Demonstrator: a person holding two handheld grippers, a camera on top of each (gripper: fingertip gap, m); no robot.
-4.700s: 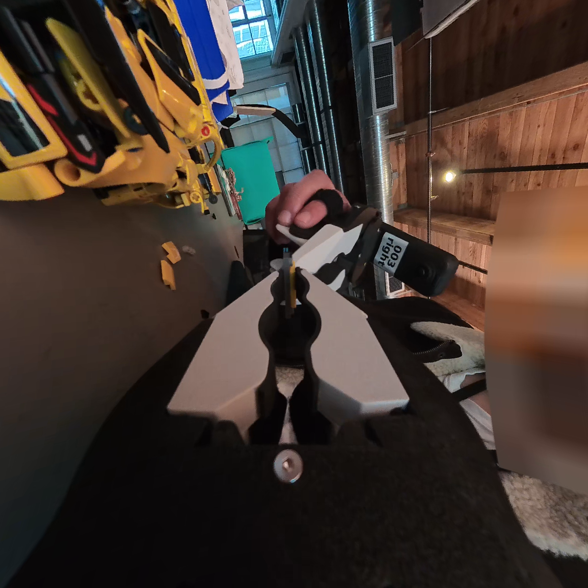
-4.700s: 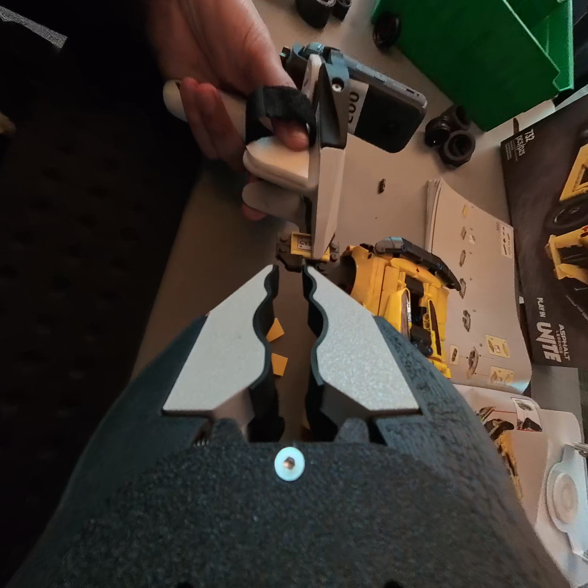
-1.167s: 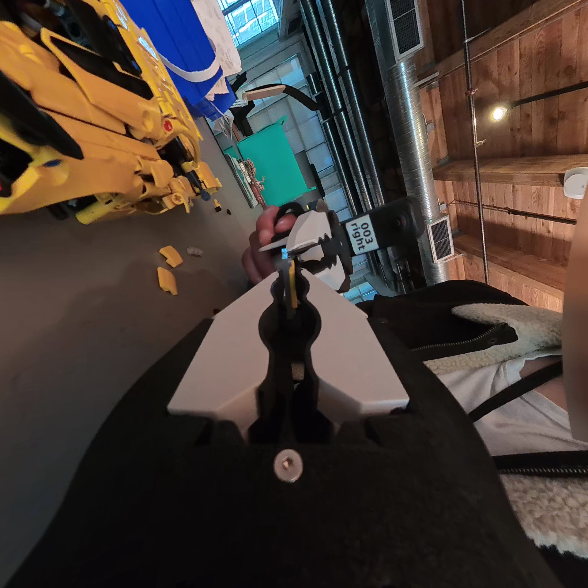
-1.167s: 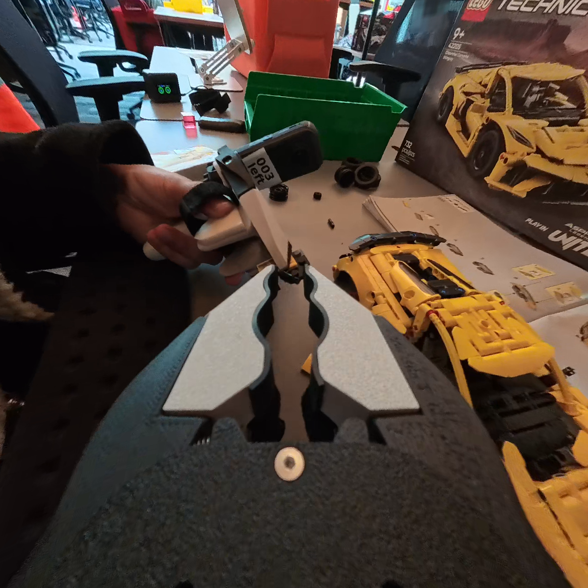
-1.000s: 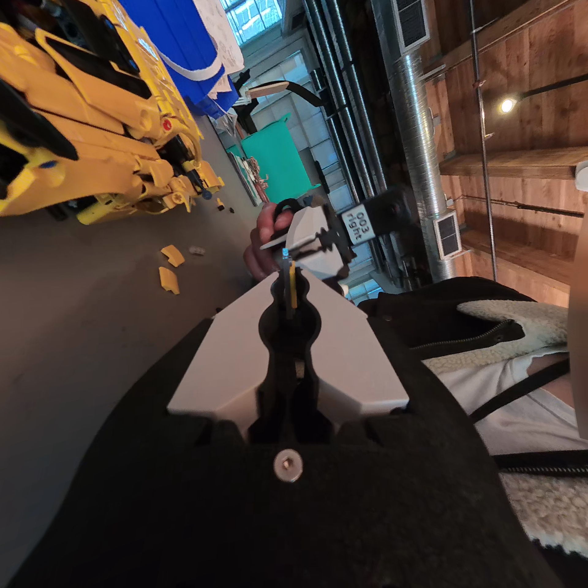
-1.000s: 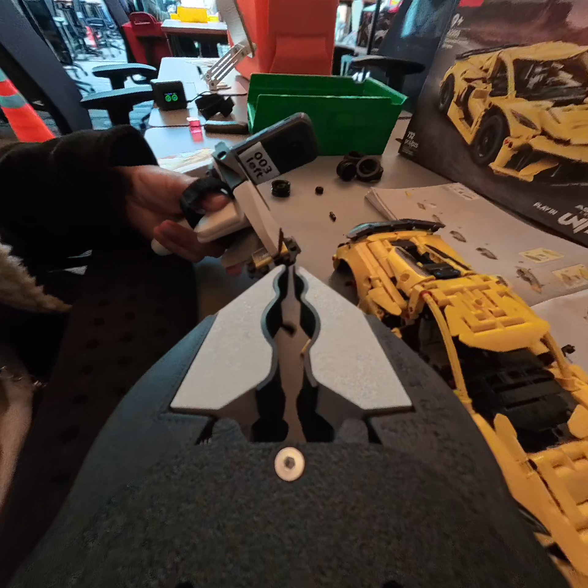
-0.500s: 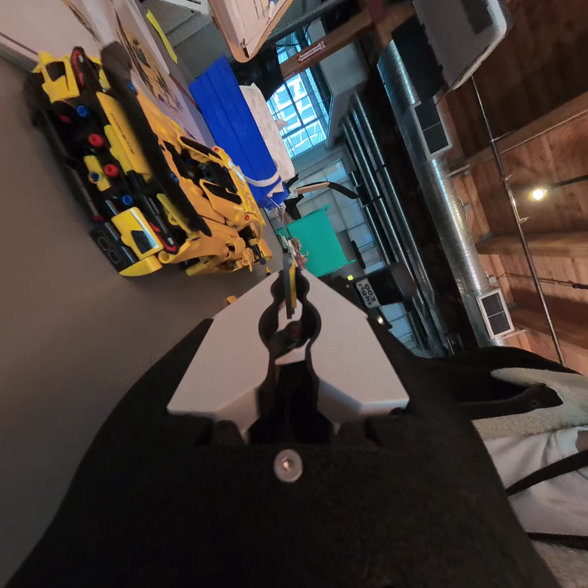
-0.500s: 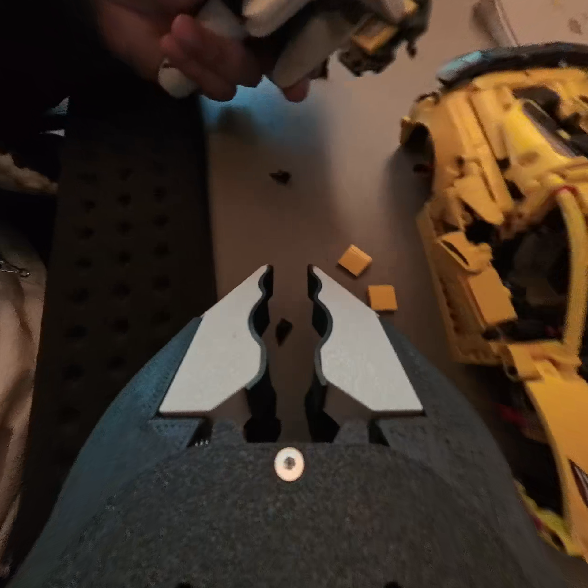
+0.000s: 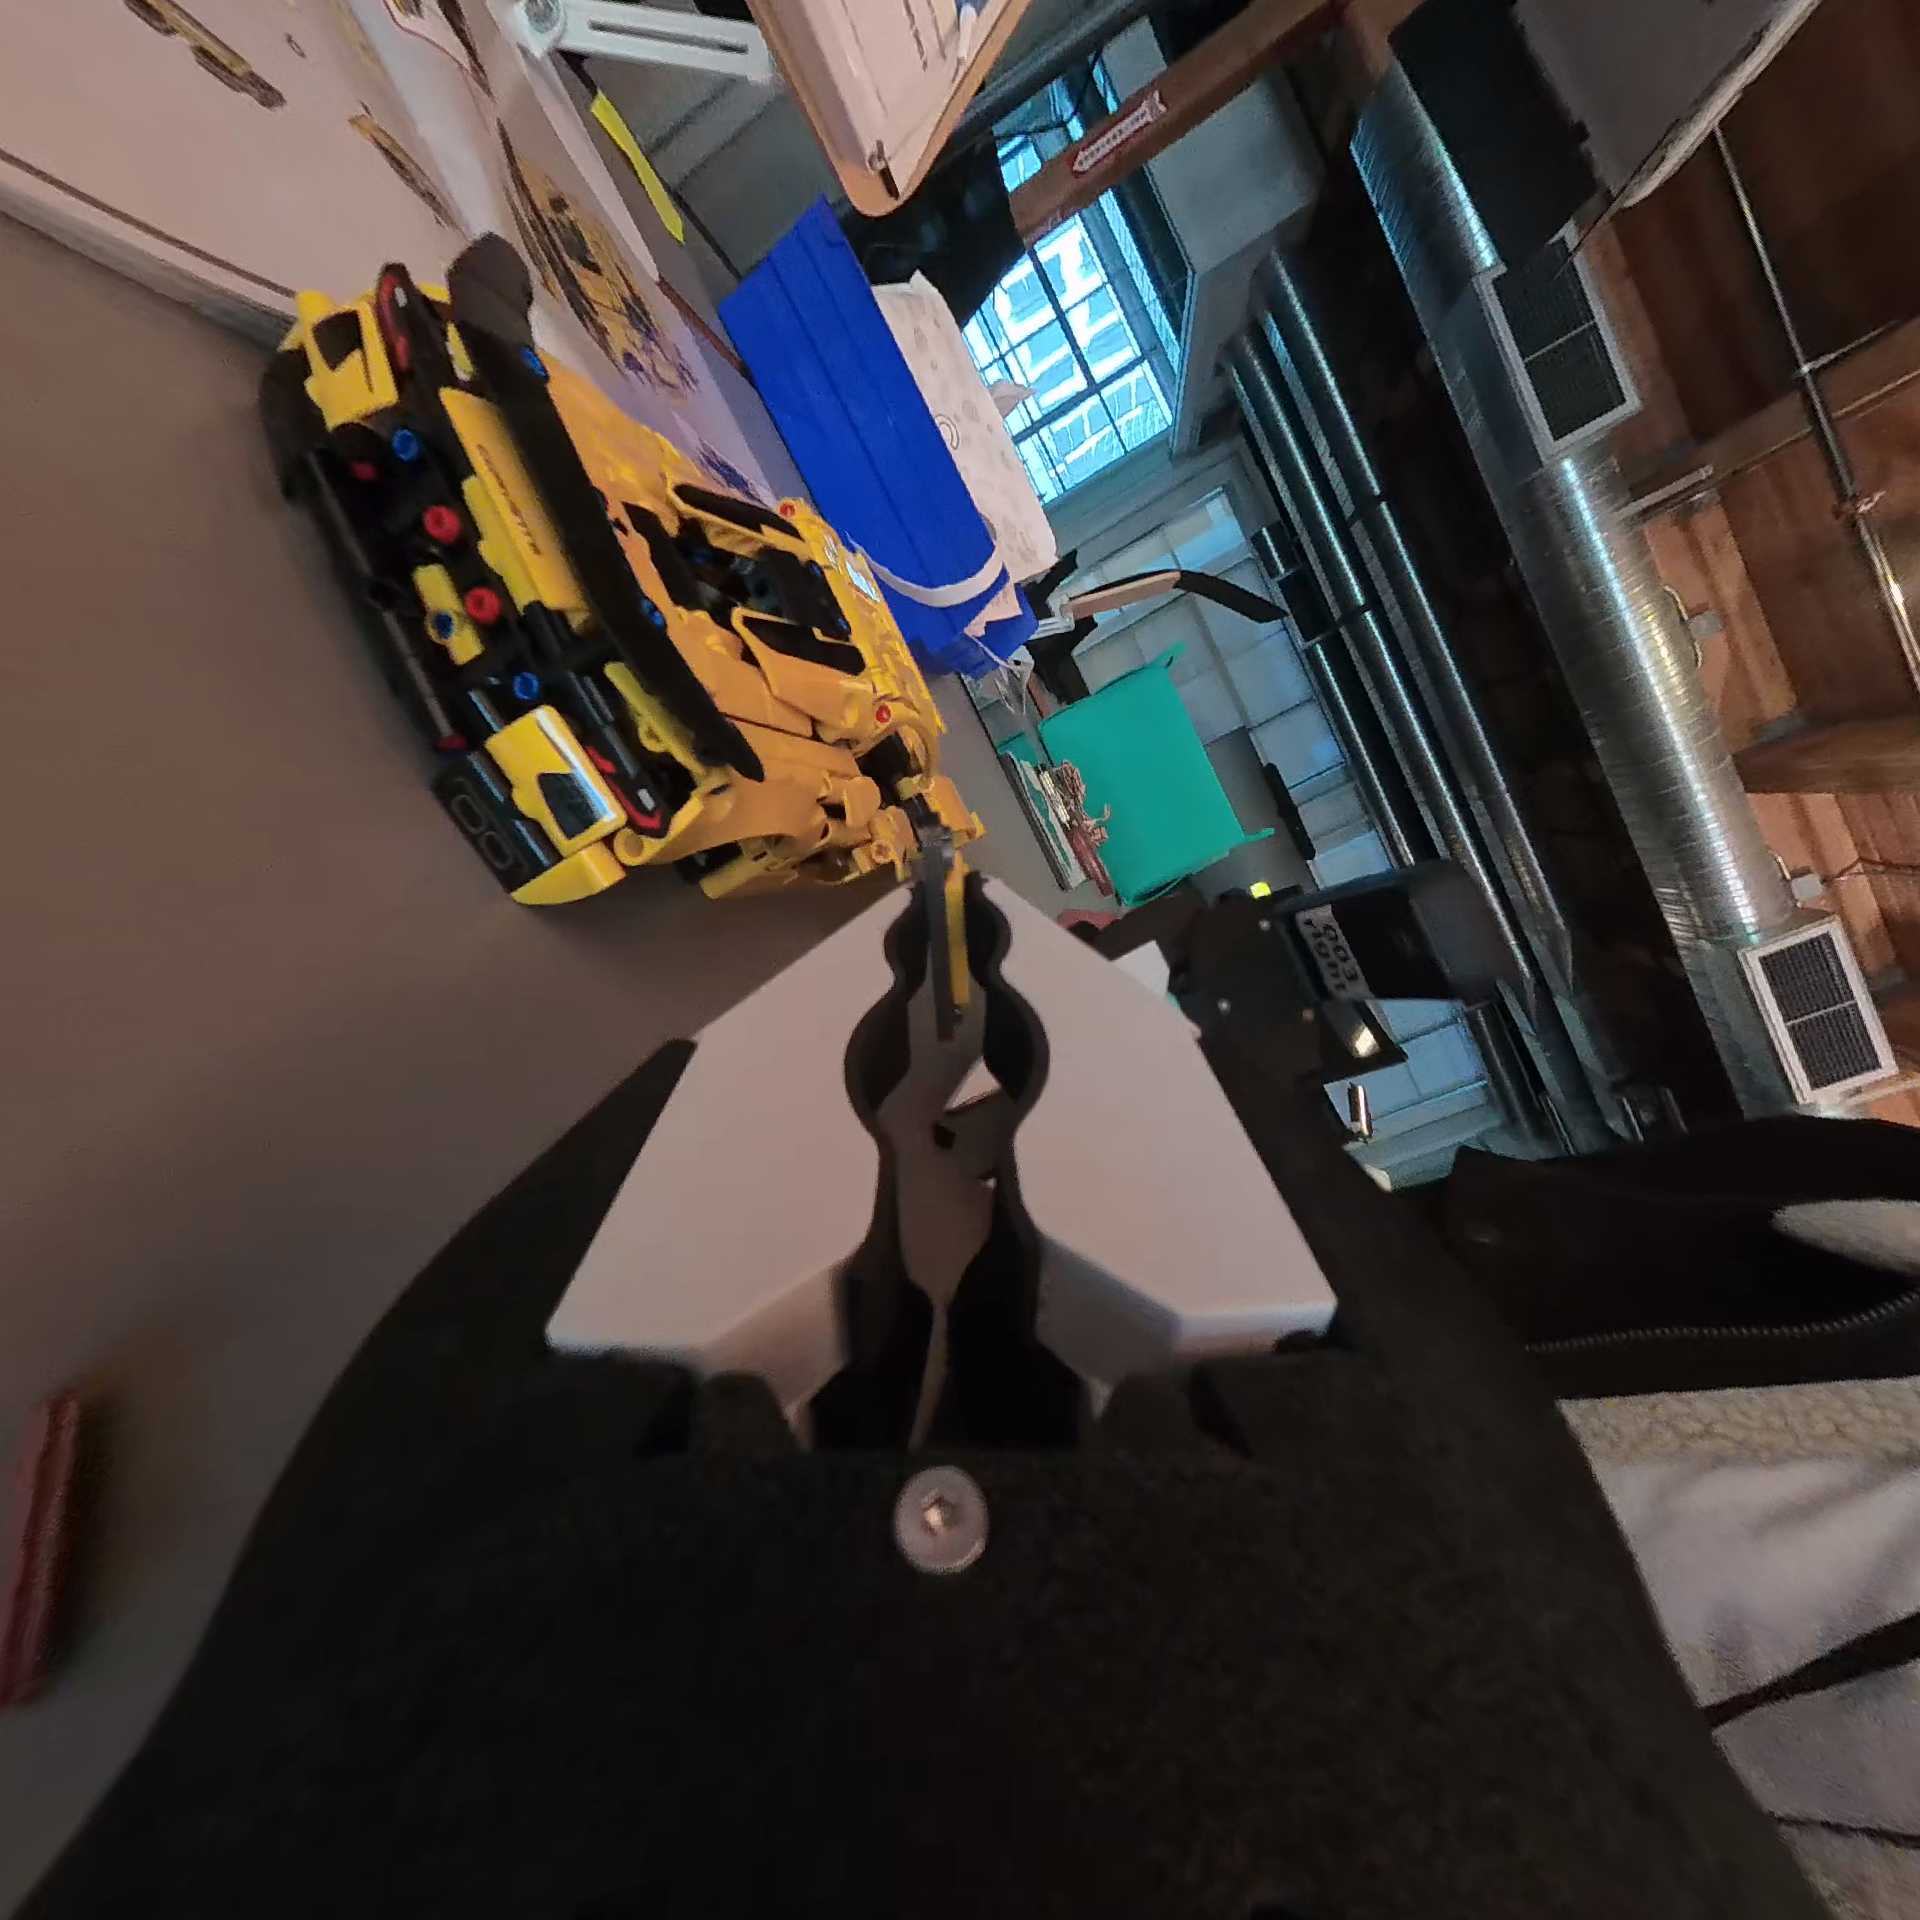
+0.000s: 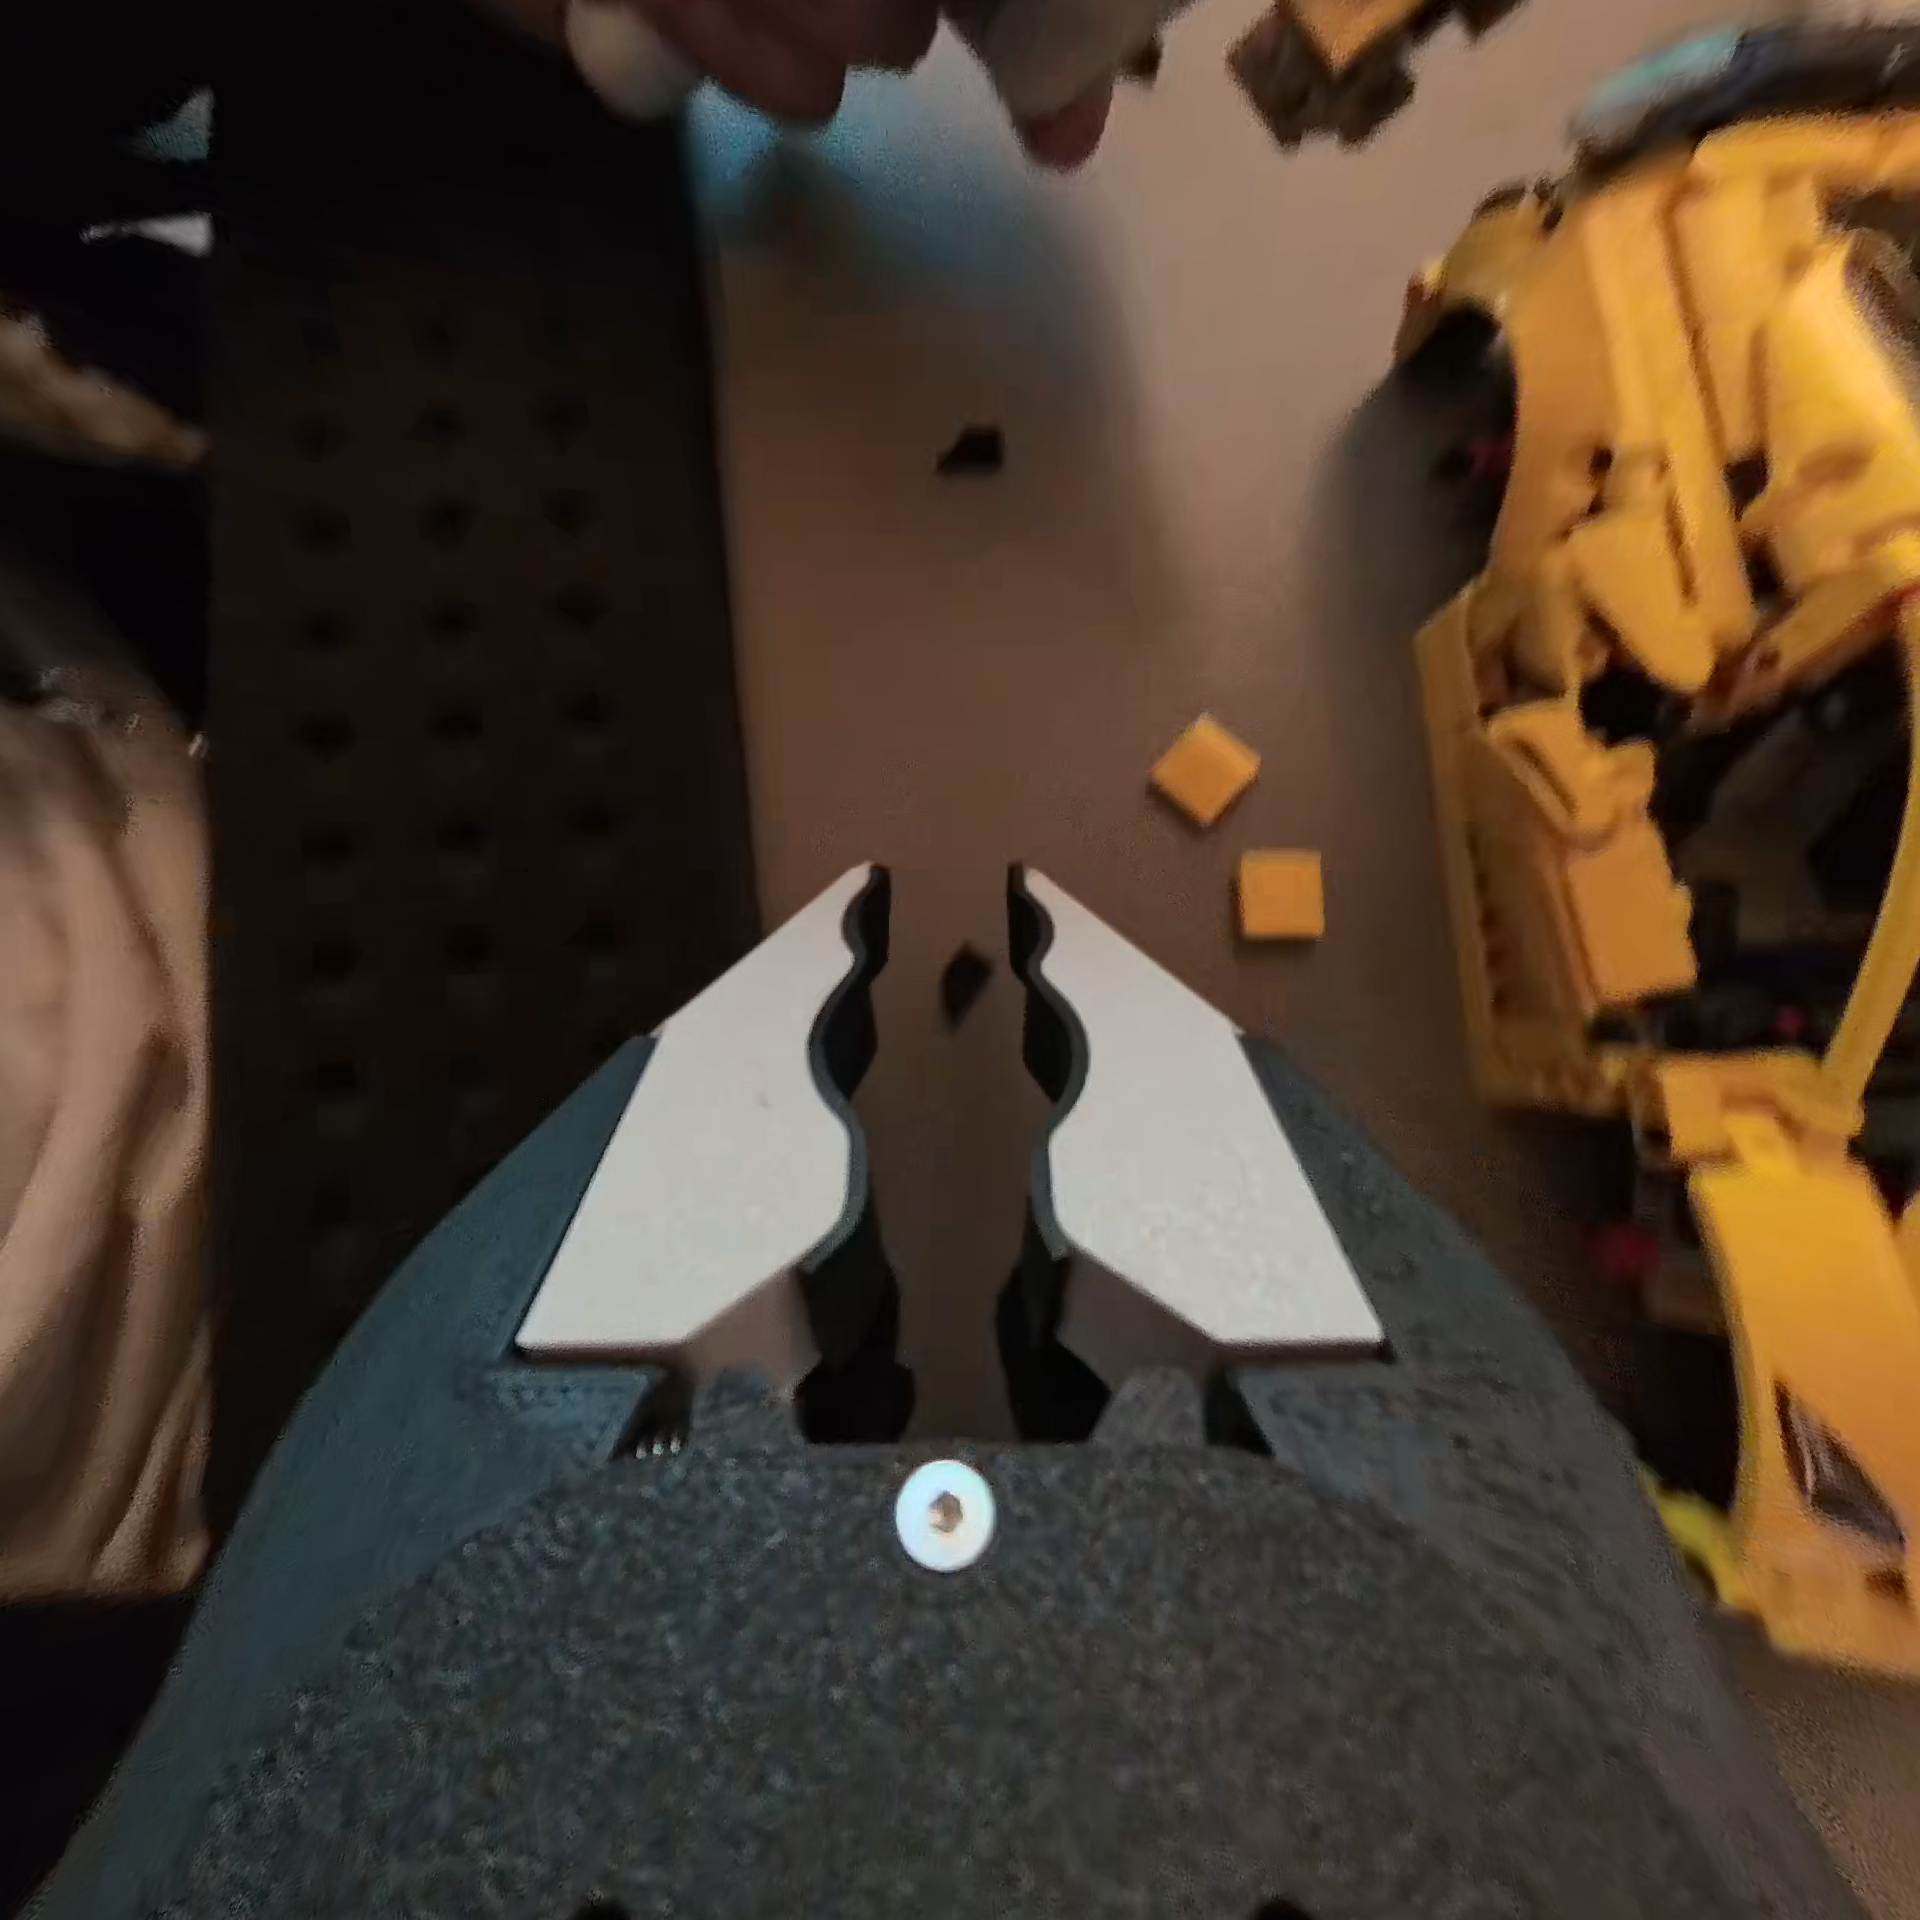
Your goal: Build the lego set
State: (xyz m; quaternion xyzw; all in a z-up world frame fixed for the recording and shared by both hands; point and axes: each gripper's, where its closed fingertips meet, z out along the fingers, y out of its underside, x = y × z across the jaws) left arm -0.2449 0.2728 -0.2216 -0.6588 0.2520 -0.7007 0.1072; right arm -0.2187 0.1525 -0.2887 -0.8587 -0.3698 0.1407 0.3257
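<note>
Left fingers [image 9: 727, 1122] clamp my small yellow-black piece [image 9: 951, 940]; right gripper [image 10: 948, 883] narrowly parted, empty, over black pin [image 10: 961, 982]. Car [image 9: 613, 634] on table. Step: pin pickup. Next, I judge: lower, centre, close.

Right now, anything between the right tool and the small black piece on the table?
Nothing visible. The right tool is open above the table, and the black piece shows in the gap between its fingers.
</note>
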